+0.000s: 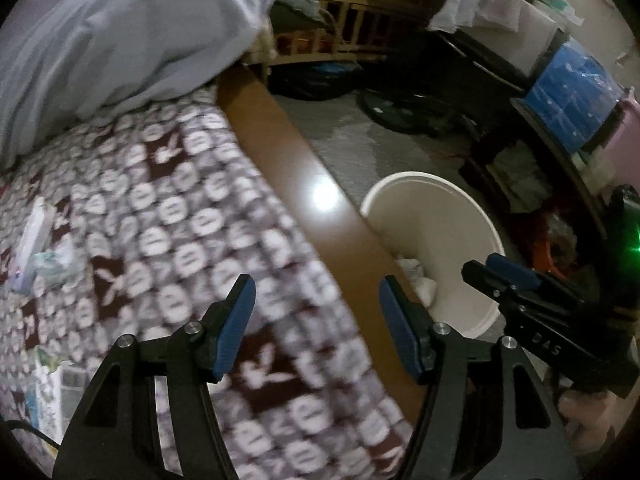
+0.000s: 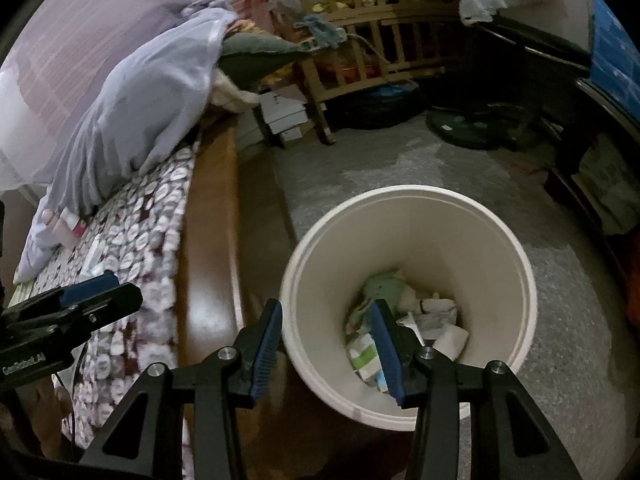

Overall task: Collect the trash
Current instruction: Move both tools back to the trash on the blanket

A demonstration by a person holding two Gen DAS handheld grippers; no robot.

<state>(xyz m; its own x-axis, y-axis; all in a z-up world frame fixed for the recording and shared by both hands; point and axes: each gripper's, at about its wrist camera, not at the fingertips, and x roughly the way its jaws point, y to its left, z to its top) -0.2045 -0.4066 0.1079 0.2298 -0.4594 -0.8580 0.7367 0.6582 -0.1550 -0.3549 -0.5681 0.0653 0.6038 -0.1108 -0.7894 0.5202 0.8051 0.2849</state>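
My left gripper stands open over the patterned bedspread and the brown bed rail, with nothing between its blue pads. Crumpled wrappers and a white box lie on the bed at the far left, and more paper lies at the lower left. My right gripper is open and empty above the near rim of the white bin. Several pieces of trash lie in the bin's bottom. The same bin shows past the bed rail in the left wrist view.
A grey-blue blanket is heaped at the head of the bed, with a pink item and a white wrapper beside it. A wooden crib, white boxes and a dark fan base stand across the grey floor.
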